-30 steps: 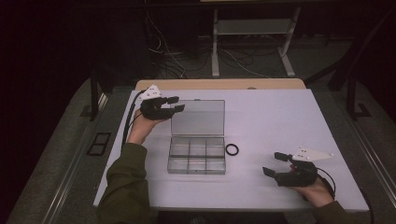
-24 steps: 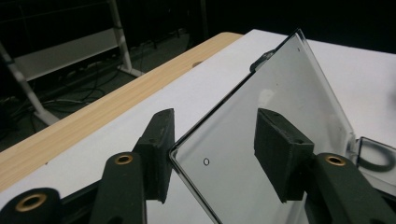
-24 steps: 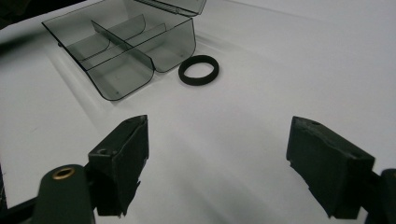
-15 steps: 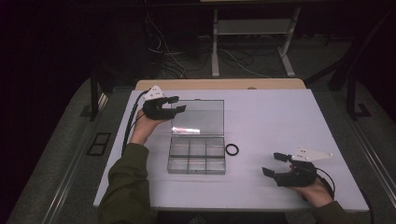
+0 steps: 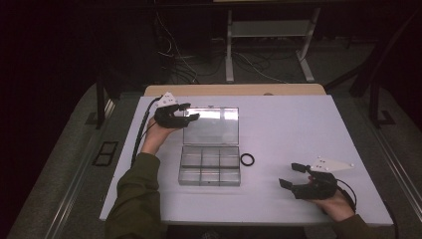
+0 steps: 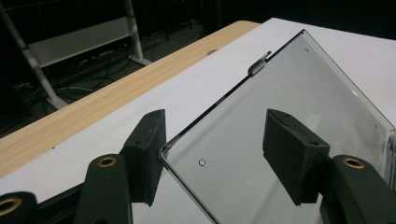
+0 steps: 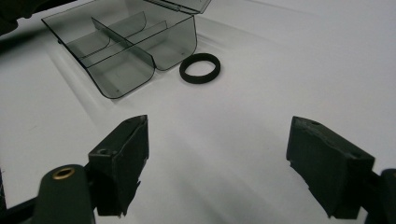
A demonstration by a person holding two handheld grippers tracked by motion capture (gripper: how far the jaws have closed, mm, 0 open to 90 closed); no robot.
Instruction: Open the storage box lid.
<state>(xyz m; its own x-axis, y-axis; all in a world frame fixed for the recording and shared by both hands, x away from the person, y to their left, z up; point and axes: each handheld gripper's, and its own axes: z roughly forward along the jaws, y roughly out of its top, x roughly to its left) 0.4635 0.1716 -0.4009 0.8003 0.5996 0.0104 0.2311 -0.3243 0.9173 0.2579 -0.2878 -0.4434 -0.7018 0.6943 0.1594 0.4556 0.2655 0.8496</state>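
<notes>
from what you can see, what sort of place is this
Probably a lab or workshop set up for recording, not a home. A white-topped table with a wooden far edge stands in a dark room, loose cables trail over the grey floor behind it, and a metal stand rises there.

black tongs (image 5: 188,111) with brass-ringed screw holes, grey three-cornered plates, black cables, olive-green sleeves (image 5: 135,199).

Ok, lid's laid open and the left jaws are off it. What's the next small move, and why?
Probably reach the right gripper toward the ring. It lies on the table beside the box, whose compartments look empty. The right jaws stand open with nothing between them, while the left gripper, its jaws just opening, is at the lid.
</notes>
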